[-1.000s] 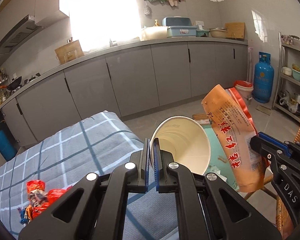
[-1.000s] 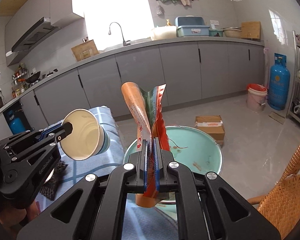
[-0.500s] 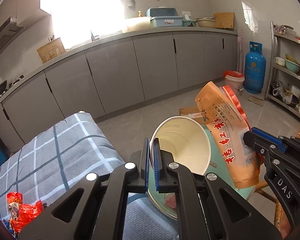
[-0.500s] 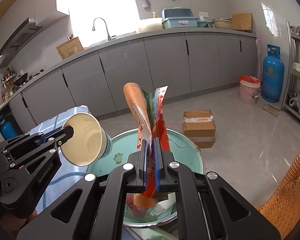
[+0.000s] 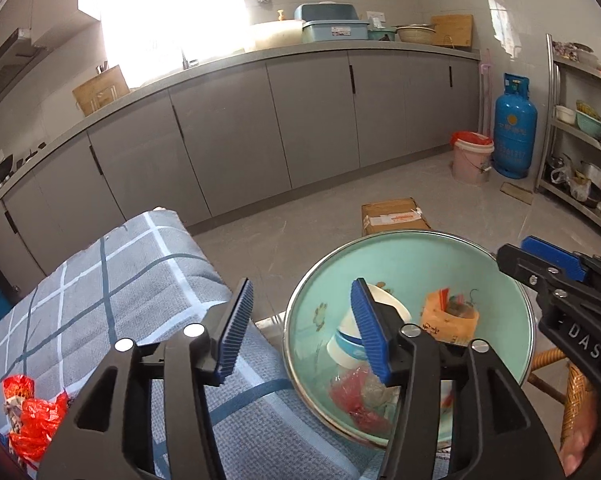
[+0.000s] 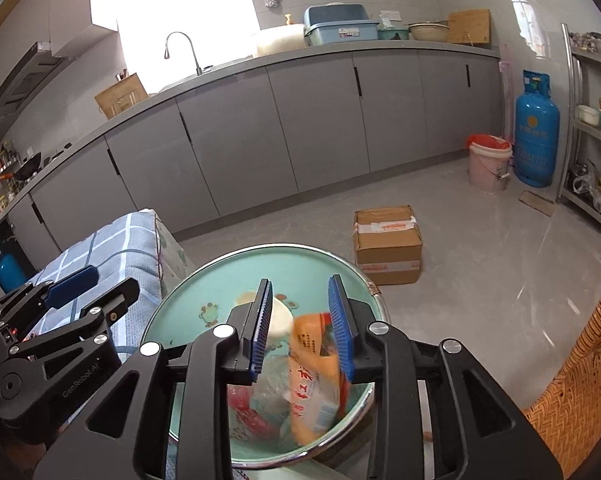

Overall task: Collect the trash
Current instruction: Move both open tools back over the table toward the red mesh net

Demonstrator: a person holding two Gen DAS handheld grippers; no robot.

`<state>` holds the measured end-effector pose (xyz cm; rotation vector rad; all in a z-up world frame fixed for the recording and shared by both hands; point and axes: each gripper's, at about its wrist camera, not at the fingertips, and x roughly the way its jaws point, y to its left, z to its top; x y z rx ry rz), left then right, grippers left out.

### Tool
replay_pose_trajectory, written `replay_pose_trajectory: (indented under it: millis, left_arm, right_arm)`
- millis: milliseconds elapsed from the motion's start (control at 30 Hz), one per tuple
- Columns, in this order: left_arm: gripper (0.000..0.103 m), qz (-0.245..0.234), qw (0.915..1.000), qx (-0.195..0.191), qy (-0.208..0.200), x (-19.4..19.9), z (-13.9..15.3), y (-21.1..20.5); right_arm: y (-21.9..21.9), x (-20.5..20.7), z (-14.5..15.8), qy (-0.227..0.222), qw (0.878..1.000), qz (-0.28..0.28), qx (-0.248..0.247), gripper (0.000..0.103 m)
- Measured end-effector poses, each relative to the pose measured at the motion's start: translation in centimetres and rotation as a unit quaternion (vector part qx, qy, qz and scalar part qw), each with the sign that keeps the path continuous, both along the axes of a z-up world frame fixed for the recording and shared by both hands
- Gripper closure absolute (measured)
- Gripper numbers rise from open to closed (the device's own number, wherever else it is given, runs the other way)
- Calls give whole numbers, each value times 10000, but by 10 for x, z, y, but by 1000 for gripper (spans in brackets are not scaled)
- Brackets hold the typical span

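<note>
A teal enamel basin [image 5: 496,292] [image 6: 192,312] holds trash. Inside lie a white paper cup [image 5: 344,332] [image 6: 280,318], an orange snack bag [image 5: 448,318] [image 6: 314,368] and a red wrapper [image 5: 354,396]. My left gripper [image 5: 300,332] is open and empty, its right finger over the basin's left side; it also shows in the right wrist view [image 6: 100,292]. My right gripper [image 6: 300,324] is open and empty right above the basin and the snack bag; it also shows in the left wrist view [image 5: 540,256]. A crumpled red wrapper [image 5: 32,416] lies on the grey checked cloth [image 5: 112,300].
A cardboard box [image 6: 386,244] sits on the floor behind the basin. A wicker chair [image 6: 572,392] stands to the right. A pink bucket [image 6: 488,164] and a blue gas cylinder [image 6: 536,132] stand by the grey cabinets [image 6: 300,120]. A metal shelf rack [image 5: 580,140] is at far right.
Both grippers moved right over the basin and opened. The paper cup left the left gripper and the snack bag left the right gripper; both now lie in the basin.
</note>
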<state>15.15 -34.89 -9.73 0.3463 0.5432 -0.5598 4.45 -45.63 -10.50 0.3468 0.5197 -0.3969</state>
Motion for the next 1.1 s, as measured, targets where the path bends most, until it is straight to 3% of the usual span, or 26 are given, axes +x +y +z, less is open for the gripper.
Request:
replay_pose_trajectory:
  millis: [300,700,1100]
  left_arm:
    - [21,272,9995,-169,-33,-12,18,32]
    - [17,582,9973,-410,-207,-30,49,87]
    - [14,1050,9930,-429,-334,-57,50,173]
  right_arm:
    - [18,-18,12,-100,9999,-13,50,54]
    - [67,-27,22,-141,9993,321,133,52]
    - [129,-20,26,-114,9961,870,118,49]
